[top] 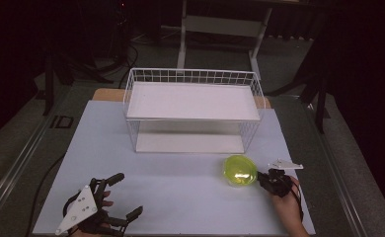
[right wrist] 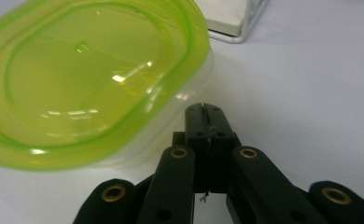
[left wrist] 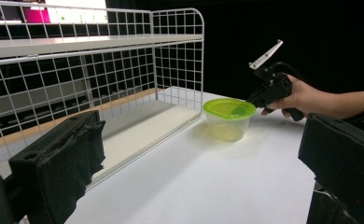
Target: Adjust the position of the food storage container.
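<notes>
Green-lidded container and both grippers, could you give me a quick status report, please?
Left gripper open, idle at near table edge. Right gripper shut, empty, tips beside green-lidded container. Container upright, lid on, in front of wire shelf. Nothing between them.

White table top [top: 180,192] with a white wire shelf rack [top: 193,111] and a green-lidded clear container [top: 239,171].

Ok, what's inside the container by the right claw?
The container has a clear body, and nothing solid shows through it in the left gripper view. The green lid sits on top, and its tint and glare hide the floor of the container. The right claw is shut beside it.
</notes>
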Tool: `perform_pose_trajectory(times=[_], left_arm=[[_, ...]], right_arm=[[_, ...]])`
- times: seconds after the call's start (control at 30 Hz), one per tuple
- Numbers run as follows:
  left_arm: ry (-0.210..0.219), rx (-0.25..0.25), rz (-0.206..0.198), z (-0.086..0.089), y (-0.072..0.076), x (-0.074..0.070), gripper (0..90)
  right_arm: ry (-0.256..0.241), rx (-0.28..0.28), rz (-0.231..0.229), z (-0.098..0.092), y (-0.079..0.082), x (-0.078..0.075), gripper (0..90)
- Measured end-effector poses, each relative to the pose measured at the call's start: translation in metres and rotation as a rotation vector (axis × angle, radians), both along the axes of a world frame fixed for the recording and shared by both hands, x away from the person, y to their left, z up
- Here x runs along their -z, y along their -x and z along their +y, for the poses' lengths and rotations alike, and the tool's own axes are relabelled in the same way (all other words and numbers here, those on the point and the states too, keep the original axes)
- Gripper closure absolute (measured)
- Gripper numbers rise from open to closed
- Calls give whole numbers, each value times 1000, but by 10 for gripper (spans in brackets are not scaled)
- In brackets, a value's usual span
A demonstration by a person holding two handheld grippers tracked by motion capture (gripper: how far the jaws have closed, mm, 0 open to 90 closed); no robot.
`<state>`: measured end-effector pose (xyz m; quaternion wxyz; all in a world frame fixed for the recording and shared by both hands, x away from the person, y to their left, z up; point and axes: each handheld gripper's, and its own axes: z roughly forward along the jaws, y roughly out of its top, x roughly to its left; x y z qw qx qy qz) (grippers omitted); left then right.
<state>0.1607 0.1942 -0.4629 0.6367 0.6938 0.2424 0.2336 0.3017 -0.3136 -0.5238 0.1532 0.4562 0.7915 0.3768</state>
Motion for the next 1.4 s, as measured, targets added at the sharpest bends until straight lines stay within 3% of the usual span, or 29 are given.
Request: perform_pose_trajectory(times=[0.23, 0.3, 0.5, 1.13, 1.4], left_arm=[[-9, -4, 1, 1, 1, 1, 7], [-5, -12, 1, 3, 1, 1, 7], [-13, -10, 4, 1, 1, 1, 7], [-18, -10, 9, 1, 2, 0, 7], [-22, -7, 12, 0, 1, 1, 7]], right_arm=[[-3, -22, 28, 10, -6, 4, 900], [20, -34, 23, 15, -7, 4, 900], [5, -61, 25, 30, -10, 3, 900], [-28, -166, 51, 87, -2, 6, 900], [-34, -186, 56, 102, -1, 9, 900]])
